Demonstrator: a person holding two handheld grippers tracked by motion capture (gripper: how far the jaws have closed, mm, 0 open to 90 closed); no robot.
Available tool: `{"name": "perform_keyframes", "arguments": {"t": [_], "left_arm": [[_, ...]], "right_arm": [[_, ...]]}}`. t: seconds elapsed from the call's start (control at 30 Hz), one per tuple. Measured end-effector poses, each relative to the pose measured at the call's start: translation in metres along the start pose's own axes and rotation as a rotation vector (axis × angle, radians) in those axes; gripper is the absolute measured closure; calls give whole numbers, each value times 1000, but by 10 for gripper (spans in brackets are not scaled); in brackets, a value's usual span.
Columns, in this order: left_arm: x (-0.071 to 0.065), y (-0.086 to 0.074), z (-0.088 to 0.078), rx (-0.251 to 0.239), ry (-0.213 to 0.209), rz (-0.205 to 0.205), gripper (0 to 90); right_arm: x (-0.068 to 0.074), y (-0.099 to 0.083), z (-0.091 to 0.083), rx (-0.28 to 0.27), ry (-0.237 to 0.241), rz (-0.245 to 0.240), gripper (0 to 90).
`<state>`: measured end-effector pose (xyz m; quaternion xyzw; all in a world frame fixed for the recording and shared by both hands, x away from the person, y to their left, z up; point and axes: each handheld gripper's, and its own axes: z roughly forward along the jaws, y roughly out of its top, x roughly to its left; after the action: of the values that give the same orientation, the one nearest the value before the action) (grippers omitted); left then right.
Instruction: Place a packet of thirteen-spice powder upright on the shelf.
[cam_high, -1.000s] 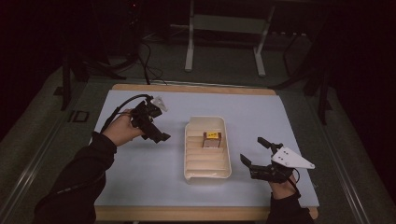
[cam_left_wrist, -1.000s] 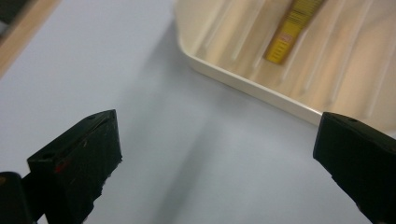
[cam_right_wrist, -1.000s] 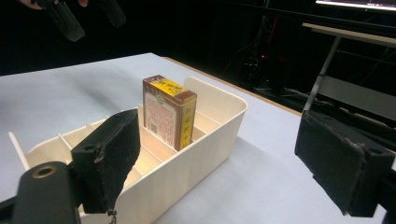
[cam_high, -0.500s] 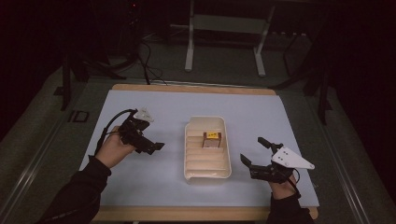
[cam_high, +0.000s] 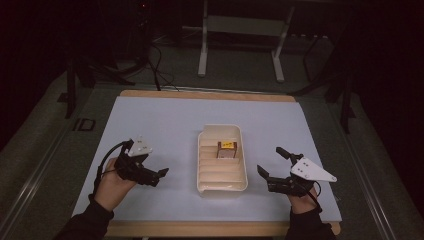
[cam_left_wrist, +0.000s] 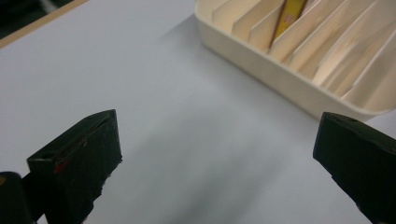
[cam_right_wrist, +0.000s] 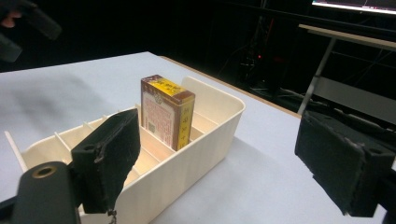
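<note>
The left gripper (cam_high: 159, 176) is hovering with its jaws standing wide apart and nothing between them, low over the pale blue table cover (cam_high: 165, 125) on the near left side, with the person's left hand (cam_high: 114, 181) wrapping its body from behind. In the left gripper view the two black pads (cam_left_wrist: 77, 161) are framing bare cover, and the near left corner of the cream divided tray (cam_left_wrist: 280, 70) is lying just beyond them to the right, close but not touching. The right gripper (cam_high: 272, 162) is likewise sitting with its jaws spread apart and empty, on the near right side of the table, pointing left toward the tray (cam_high: 222, 186) and staying just clear of its right wall; the grey three-cornered plate (cam_high: 313, 170) is riding on top of it. In the right gripper view the small box (cam_right_wrist: 167, 112), printed in brown and yellow, is standing upright in one of the tray's far slots, between the thin dividers. From the high view the box (cam_high: 226, 149) is sitting in the far half of the tray, toward its right wall, well apart from both grippers. The tray is resting in the middle of the cover, between the two grippers.
</note>
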<state>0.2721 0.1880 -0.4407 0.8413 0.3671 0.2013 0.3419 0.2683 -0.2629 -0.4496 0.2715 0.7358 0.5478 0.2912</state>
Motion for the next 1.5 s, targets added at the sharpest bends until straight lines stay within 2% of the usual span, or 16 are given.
{"name": "perform_keyframes", "arguments": {"t": [0.23,0.4,0.5,0.6,0.7,0.73,0.93,1.1,1.27,1.47,1.5], "left_arm": [[-10,-26,-9,-31,-6,-64,13],[-14,-41,-19,-76,41,-90,13],[-11,-51,-25,-106,81,-130,13],[-7,-61,-30,-138,53,-185,13],[-5,-66,-32,-141,52,-188,13],[-5,-70,-34,-154,35,-189,13],[-8,-77,-35,-129,91,-140,13],[-6,-77,-34,-171,80,-155,13],[-6,-77,-32,-169,78,-156,12],[-2,-79,-32,-173,63,-195,13],[-2,-79,-32,-169,70,-198,13]], "right_arm": [[1,0,1,3,1,2,142],[0,-1,2,5,0,-1,142],[0,-2,2,9,-3,1,142],[-2,-3,2,18,-10,-4,142],[-2,-3,3,22,-16,-7,142],[-3,-4,3,22,-18,-7,142],[-5,-5,3,28,-25,1,142],[-6,-5,3,28,-24,3,141],[-5,-5,3,23,-21,-2,142],[-4,-6,6,40,-14,-5,142],[-4,-6,6,39,-15,-5,142]]}}
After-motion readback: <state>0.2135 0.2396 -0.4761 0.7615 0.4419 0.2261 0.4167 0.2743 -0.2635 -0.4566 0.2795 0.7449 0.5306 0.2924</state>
